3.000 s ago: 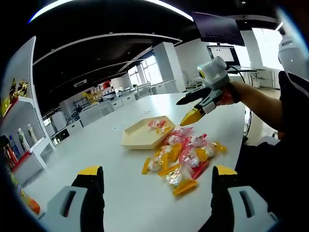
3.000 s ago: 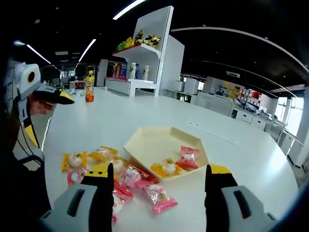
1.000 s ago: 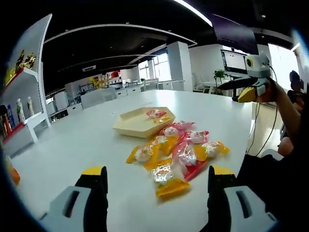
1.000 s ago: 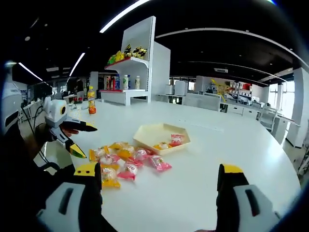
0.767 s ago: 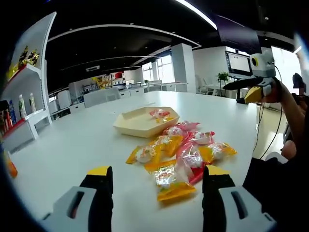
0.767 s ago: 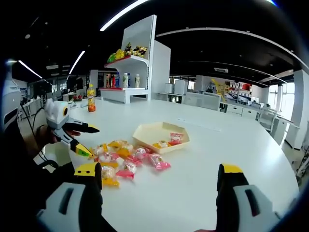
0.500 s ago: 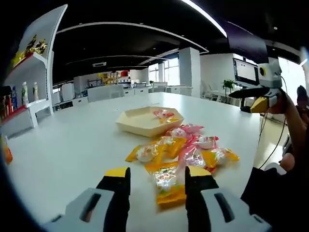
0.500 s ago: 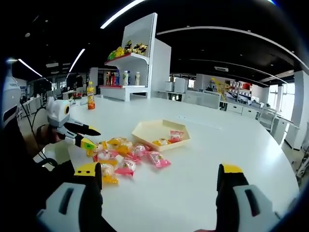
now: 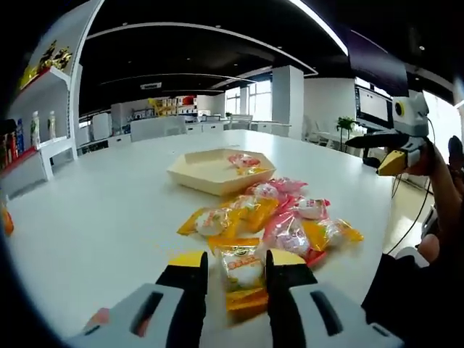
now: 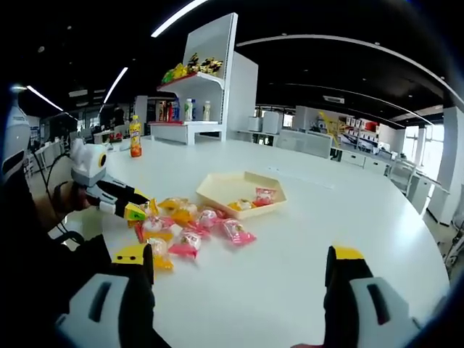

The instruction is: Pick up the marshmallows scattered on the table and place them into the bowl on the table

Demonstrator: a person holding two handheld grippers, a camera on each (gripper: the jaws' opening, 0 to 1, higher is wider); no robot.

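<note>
Since a moment ago my left gripper [image 9: 233, 270] has narrowed its jaws around the nearest yellow marshmallow packet [image 9: 243, 270] of the pile on the table [image 9: 94, 217], ready for the bowl [image 9: 210, 172] beyond, while my right gripper [image 10: 235, 264] waits spread wide.

left gripper [image 9: 238, 267] fingers pinch a yellow marshmallow packet [image 9: 243, 275].

Open office: white shelf unit [image 10: 217, 72], dark ceiling, strip lights [image 10: 177, 16].

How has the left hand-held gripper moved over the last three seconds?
Yes: the left hand-held gripper has come down from above the table to the candy pile, closing around a yellow packet.
</note>
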